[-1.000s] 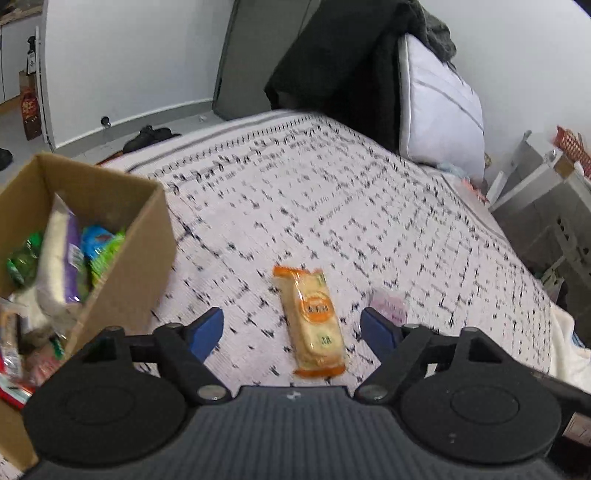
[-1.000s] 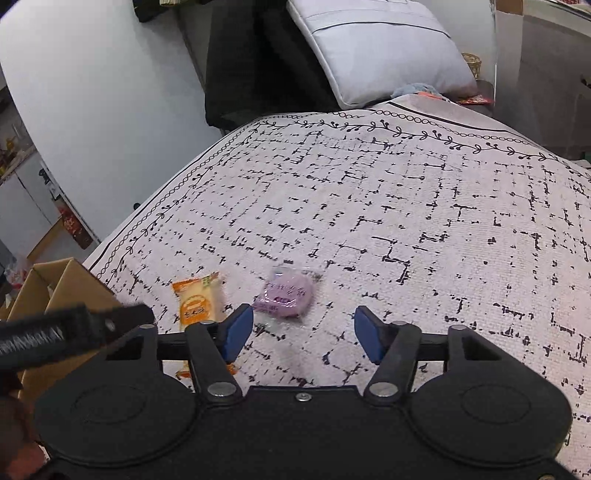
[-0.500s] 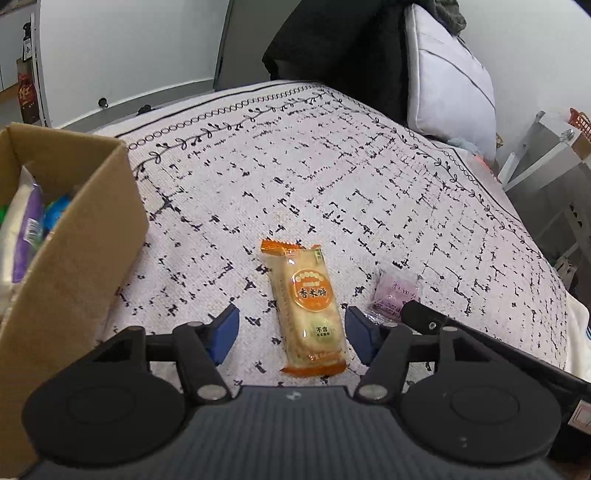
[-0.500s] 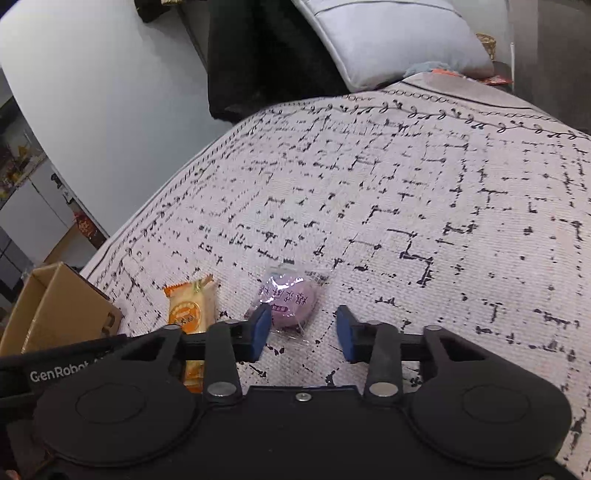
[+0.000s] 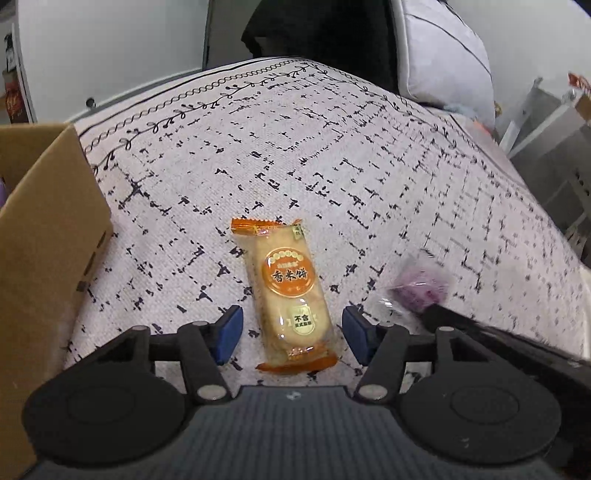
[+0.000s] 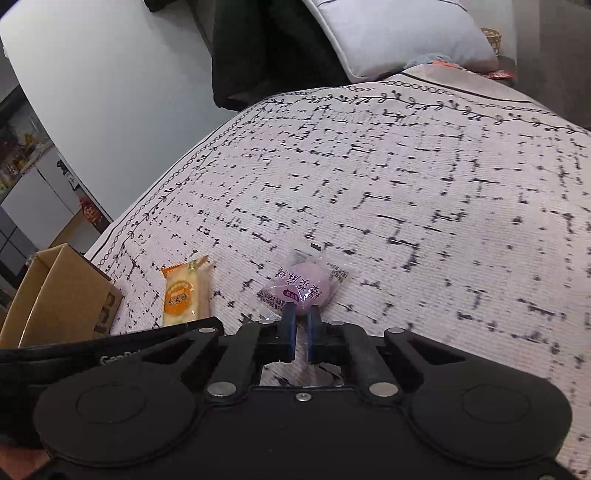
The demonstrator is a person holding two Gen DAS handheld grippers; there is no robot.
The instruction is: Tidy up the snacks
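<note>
Orange trim marks the ends of a rice cracker packet (image 5: 291, 291) that lies flat on the bed (image 5: 332, 155), its length running from about 11 o'clock to 5 o'clock in the left wrist view. The left claw (image 5: 292, 334) sits low over the near half of that packet with its blue pads (image 5: 229, 334) spread wide, one on each side and neither touching the wrapper. At 9 o'clock in the same view the brown wall of a cardboard box (image 5: 48, 236) stands just beside the packet, resting on the bed's white cover with its black dashes and vine border. At 3 o'clock a blurred purple sweet (image 5: 421, 288) shows at the tip of the other tool. In the right wrist view the right claw (image 6: 301, 314) has its pads drawn almost together, pinching the near edge of the clear wrapper of that purple sweet, a round lilac ball that rests on the bed at the centre of the frame. The orange packet lies at 9 o'clock from the sweet, near it but apart, and the open box sits farther out at 8 o'clock by the bed's edge. A pale pillow (image 6: 399, 33) and a dark cloth (image 6: 266, 48) lean at 12 o'clock, at the far end of the bed.
</note>
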